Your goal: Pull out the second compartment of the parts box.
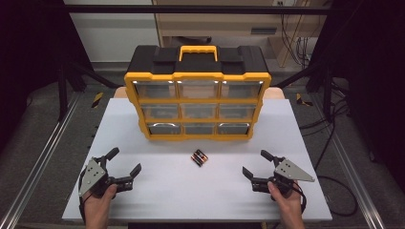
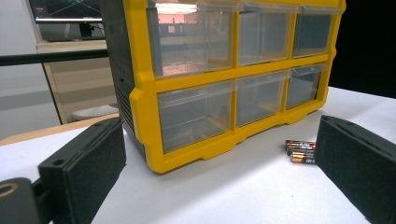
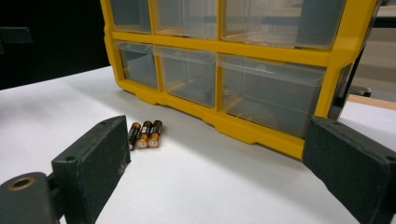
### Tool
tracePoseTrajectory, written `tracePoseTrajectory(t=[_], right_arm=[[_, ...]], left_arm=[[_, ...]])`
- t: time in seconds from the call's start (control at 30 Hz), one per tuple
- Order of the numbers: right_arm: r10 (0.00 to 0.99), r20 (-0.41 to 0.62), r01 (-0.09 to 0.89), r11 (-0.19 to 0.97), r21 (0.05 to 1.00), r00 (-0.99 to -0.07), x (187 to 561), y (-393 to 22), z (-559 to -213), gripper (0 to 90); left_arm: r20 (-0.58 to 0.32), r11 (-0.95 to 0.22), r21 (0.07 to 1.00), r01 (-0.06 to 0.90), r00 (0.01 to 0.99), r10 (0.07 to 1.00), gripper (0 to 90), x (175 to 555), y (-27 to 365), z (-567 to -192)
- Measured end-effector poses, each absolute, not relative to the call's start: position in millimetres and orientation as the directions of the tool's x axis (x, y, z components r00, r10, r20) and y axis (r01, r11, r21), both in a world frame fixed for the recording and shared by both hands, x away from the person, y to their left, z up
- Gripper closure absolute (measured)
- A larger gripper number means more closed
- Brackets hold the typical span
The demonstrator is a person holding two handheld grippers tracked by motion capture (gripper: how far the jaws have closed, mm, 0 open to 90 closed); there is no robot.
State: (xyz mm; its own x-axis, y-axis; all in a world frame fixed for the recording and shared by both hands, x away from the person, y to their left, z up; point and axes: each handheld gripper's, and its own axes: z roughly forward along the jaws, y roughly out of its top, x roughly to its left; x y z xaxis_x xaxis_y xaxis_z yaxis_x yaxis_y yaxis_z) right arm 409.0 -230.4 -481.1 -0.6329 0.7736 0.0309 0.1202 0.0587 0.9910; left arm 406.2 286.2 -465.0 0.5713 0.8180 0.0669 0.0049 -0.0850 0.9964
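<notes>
Seen from above, a white table (image 1: 143, 200) holds a yellow and black drawer organizer (image 1: 197, 93) standing upright toward twelve o'clock, its nine clear drawers all closed and facing the person.

At about eight o'clock, the left gripper (image 1: 125, 163) rests low over the table in the person's left hand (image 1: 98, 202), its two black jaws spread wide with nothing between them. In the left gripper view the same jaws stand far apart, framing the organizer's lower left corner.

At the centre of the table, just in front of the organizer but apart from it, lie three small batteries (image 1: 199, 157), black with copper-coloured ends, side by side and touching one another. The right gripper view shows them (image 3: 144, 134) lying flat in a neat row.

At about four o'clock, the right gripper (image 1: 254, 164) is held in the right hand (image 1: 286, 200), jaws likewise wide open and empty, well apart from the batteries.

The batteries are probably light, rigid and smooth, so they may roll or slip. A sound hold would be across the middle of one barrel, pads pressing on its long sides, taking an outer battery first.
</notes>
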Motion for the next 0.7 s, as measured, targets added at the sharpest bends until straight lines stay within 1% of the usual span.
tracePoseTrajectory(t=[0.1,0.2,0.23,0.33,0.4,0.53,0.7], right_arm=[[0.779,0.038,0.136,0.061,0.989,-0.626,409,-228,-481,7.7],[0.790,0.000,0.147,0.114,0.983,-0.613,408,-223,-479,7.7],[0.790,0.000,0.147,0.114,0.983,-0.613,408,-223,-479,7.7],[0.800,-0.043,0.139,0.157,0.978,-0.599,408,-215,-467,6.8],[0.798,-0.097,0.134,0.217,0.967,-0.594,409,-208,-455,6.5],[0.789,-0.243,0.104,0.360,0.927,-0.565,414,-193,-428,5.8],[0.764,-0.361,0.056,0.459,0.887,-0.535,418,-179,-404,5.7]], left_arm=[[0.049,-0.069,0.998,0.015,0.561,0.827,1.7,408,290,-464],[0.048,-0.069,0.997,0.018,0.552,0.833,1.7,409,292,-464],[0.048,-0.069,0.997,0.018,0.552,0.833,1.7,409,292,-464],[0.032,-0.054,0.998,0.025,0.545,0.838,1.6,409,294,-464],[0.029,-0.052,0.998,0.027,0.543,0.839,1.6,409,295,-464],[0.027,-0.048,0.999,0.024,0.548,0.836,1.6,409,293,-463],[0.034,-0.060,0.998,0.028,0.559,0.829,1.5,409,291,-464]])
